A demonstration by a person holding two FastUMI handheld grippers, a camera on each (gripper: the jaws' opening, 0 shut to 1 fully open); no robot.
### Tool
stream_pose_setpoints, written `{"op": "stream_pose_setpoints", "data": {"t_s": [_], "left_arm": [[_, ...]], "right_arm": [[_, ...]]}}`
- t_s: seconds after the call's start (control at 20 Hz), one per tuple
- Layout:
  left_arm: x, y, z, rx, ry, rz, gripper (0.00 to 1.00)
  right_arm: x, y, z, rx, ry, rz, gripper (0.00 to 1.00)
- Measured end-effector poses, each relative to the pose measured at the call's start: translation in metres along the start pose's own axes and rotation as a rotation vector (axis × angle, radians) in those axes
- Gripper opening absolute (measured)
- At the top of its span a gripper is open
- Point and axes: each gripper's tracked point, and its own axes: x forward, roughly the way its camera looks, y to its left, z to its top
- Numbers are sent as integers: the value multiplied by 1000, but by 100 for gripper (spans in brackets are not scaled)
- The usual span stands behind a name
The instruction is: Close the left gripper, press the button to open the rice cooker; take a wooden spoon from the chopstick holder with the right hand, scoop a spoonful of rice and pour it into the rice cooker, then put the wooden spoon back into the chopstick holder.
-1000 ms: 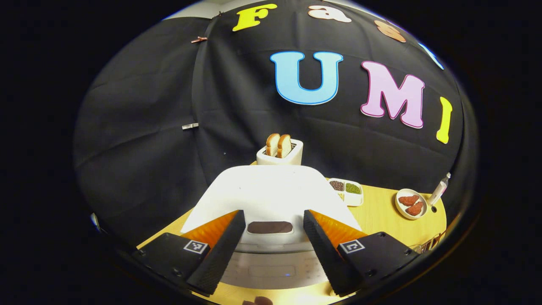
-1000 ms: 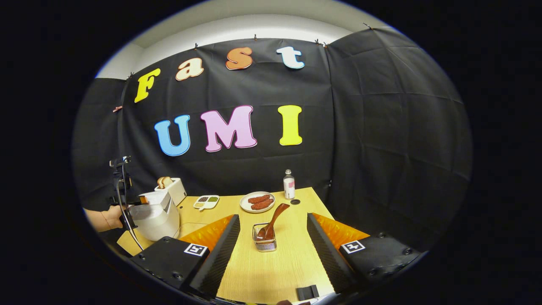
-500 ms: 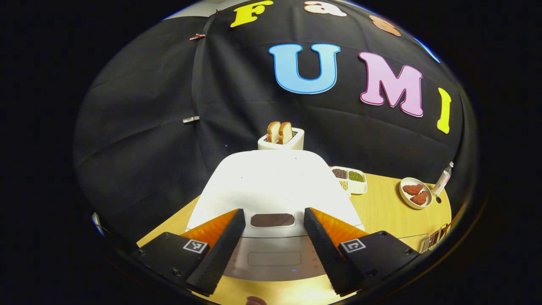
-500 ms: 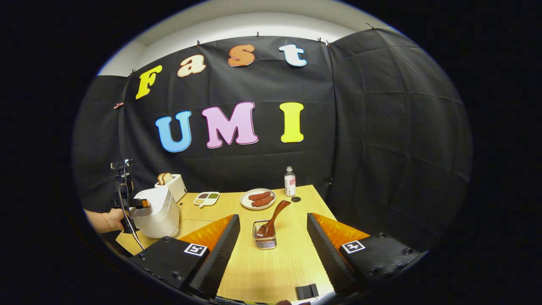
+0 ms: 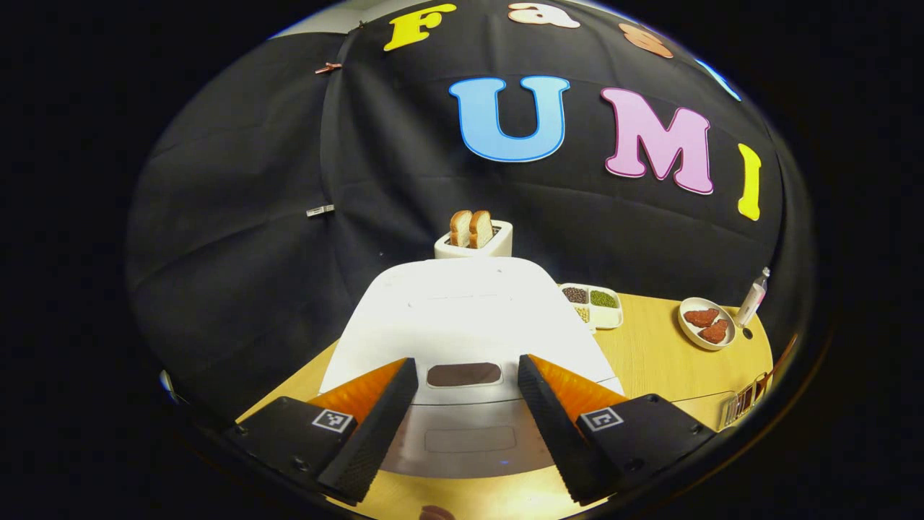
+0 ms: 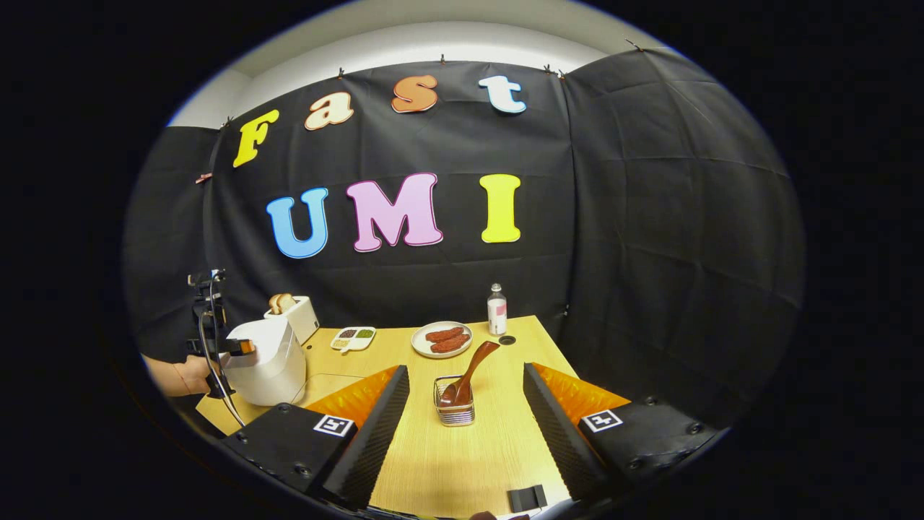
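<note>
While the rice cooker sat lid-down on the table's left, its button lay between the left claw's parted fingers; the wooden spoon stood in the chopstick holder before the right claw, also apart.

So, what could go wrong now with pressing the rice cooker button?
1. The left gripper has its jaws open around the dark button; unless closed first, they may straddle it and miss.
2. The rice cooker lid is shut; a hard push might slide it toward the toaster behind.
</note>
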Motion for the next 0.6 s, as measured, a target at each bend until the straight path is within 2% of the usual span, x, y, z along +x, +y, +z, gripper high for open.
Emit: {"op": "stream_pose_setpoints", "data": {"t_s": [0.15,0.3,0.6], "left_arm": [[-16,-8,14,-30,-56,-44,96],[-41,-15,33,10,-116,-86,96],[-105,-30,58,22,-224,-183,96]], "right_arm": [[4,1,6,11,-14,2,98],[8,6,14,6,-30,13,99],[15,14,25,-11,-56,35,98]]}}
